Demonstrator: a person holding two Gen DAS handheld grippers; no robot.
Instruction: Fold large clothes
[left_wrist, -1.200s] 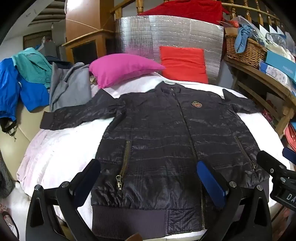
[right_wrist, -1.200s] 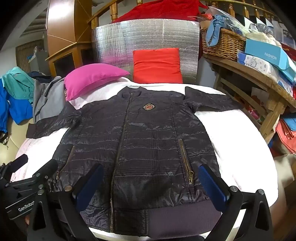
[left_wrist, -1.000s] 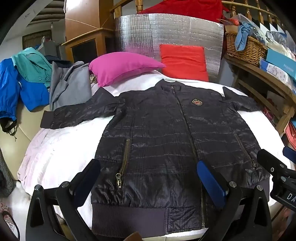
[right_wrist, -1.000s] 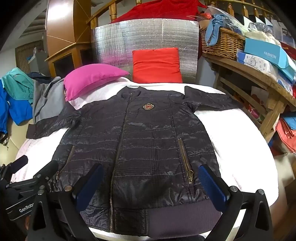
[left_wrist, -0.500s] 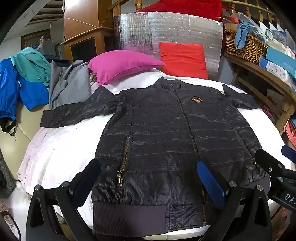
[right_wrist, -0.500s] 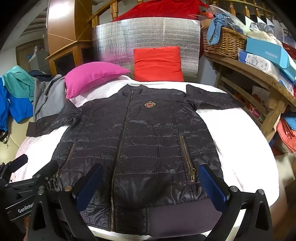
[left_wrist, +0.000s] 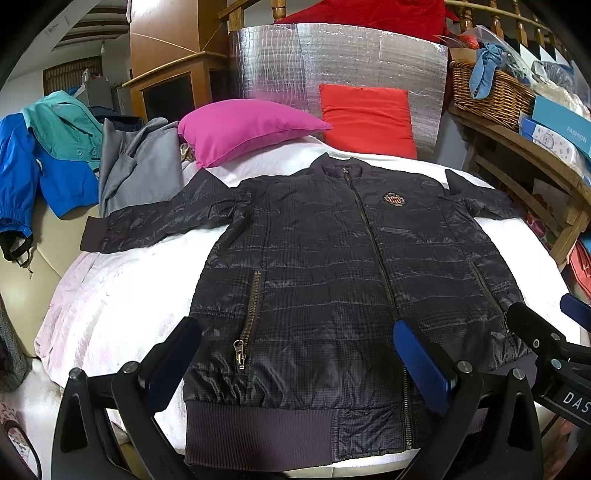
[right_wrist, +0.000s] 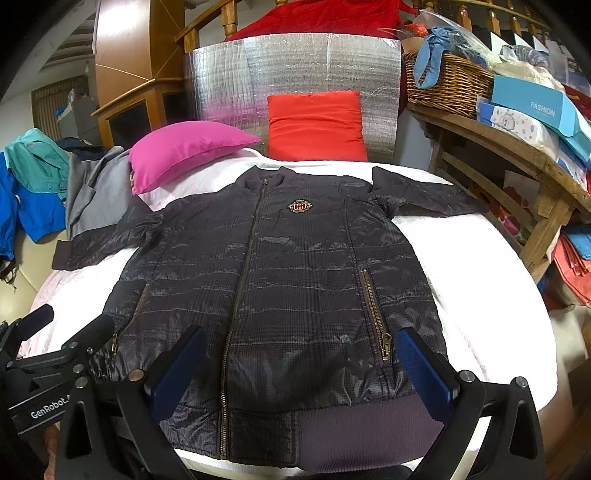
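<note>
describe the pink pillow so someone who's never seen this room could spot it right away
Start at the white bed holding the spread dark jacket. Beyond the jacket's collar, two cushions sit before a silver foil panel. The pink pillow is the magenta one, left of the red cushion.

Lying spread on the bed (left_wrist: 110, 295): one dark jacket (left_wrist: 343, 280), showing two sleeves, two pocket zips and one chest badge (left_wrist: 392, 199). Resting behind it: two cushions, one pink (left_wrist: 247, 129), one red (left_wrist: 367, 118). Sitting on the shelf: one wicker basket (right_wrist: 447, 81). Hovering near the hem: two tongs, left (left_wrist: 295, 362) and right (right_wrist: 303, 373).
</note>
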